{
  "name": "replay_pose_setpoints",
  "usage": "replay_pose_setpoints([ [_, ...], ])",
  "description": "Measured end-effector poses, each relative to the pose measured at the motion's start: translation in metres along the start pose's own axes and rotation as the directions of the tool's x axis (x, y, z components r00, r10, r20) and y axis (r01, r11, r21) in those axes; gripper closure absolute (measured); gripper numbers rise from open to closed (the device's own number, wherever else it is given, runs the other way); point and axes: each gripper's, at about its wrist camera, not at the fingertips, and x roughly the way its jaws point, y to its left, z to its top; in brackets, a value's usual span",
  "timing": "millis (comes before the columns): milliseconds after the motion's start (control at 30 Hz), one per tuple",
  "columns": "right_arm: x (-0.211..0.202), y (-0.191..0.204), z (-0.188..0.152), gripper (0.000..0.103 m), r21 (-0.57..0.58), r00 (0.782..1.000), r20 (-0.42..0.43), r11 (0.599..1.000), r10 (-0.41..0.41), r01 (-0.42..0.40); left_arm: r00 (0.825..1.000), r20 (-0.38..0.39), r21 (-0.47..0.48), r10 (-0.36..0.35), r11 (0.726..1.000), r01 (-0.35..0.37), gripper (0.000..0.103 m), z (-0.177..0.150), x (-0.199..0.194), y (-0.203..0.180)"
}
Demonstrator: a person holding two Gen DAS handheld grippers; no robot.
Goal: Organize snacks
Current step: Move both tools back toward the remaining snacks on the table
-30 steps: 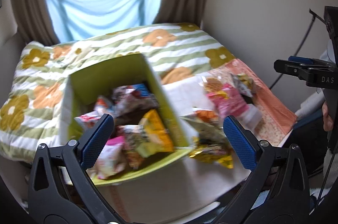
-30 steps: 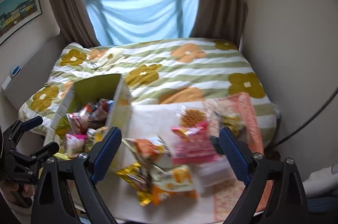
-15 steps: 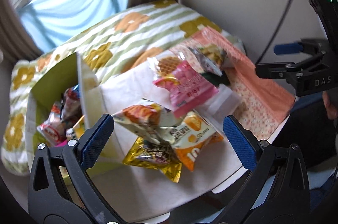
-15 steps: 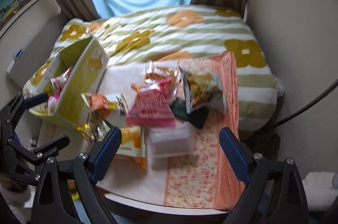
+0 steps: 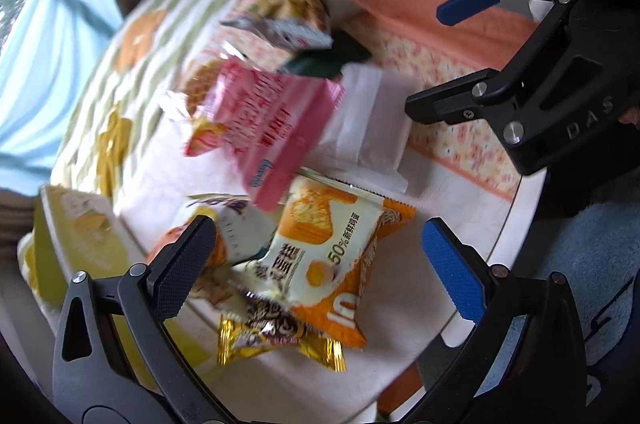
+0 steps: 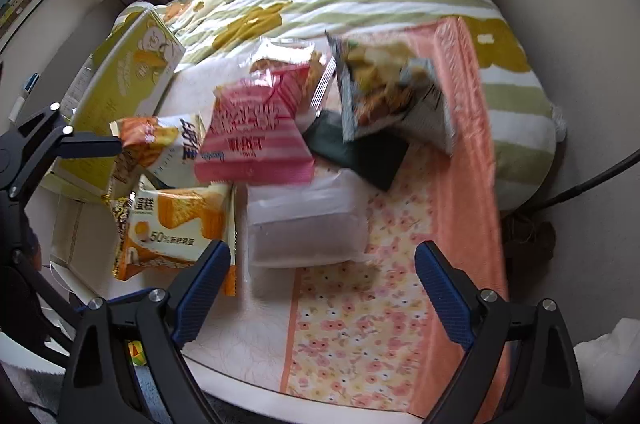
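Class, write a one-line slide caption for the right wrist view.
Open right hand-held gripper above loose snack packets beside a yellow box on a table.

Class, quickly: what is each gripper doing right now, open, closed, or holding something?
Left gripper: open, holding nothing, above the snack packets.
Right gripper: open, holding nothing, above the clear packet.

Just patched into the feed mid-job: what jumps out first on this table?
A loose heap of snack packs fills the table's middle: a pink striped packet lies on top, with an orange-and-white cake pack nearer the camera on its left. A yellow-green carton stands at the left edge, beside the flowered quilt. Both tools, left and right, hang open above the pile, holding nothing.
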Motion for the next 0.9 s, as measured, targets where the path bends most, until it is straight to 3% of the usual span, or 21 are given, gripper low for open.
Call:
replay_pose_setpoints([
  [100, 0.013, 0.000, -0.004, 0.011, 0.021, 1.000, -0.003, 1.000, 0.009, -0.009, 0.999, -0.018, 0.025, -0.030, 0.999, 0.031, 0.004, -0.001, 0.015, 0.000],
  [200, 0.023, 0.001, -0.008, 0.011, 0.019, 1.000, 0.013, 1.000, 0.000, 0.000, 0.998, -0.024, 0.043, -0.050, 0.998, 0.051, 0.014, -0.002, 0.026, 0.002],
  [667, 0.053, 0.018, -0.011, 0.011, -0.048, 0.996, 0.061, 0.996, -0.068, 0.071, 0.988, -0.070, 0.021, -0.137, 0.990, 0.138, 0.019, -0.021, 0.061, 0.009],
  [900, 0.065, 0.030, -0.001, 0.009, -0.112, 0.990, 0.052, 0.984, -0.131, 0.136, 0.979, -0.077, -0.003, -0.187, 0.982, 0.188, 0.039, -0.029, 0.071, 0.010],
])
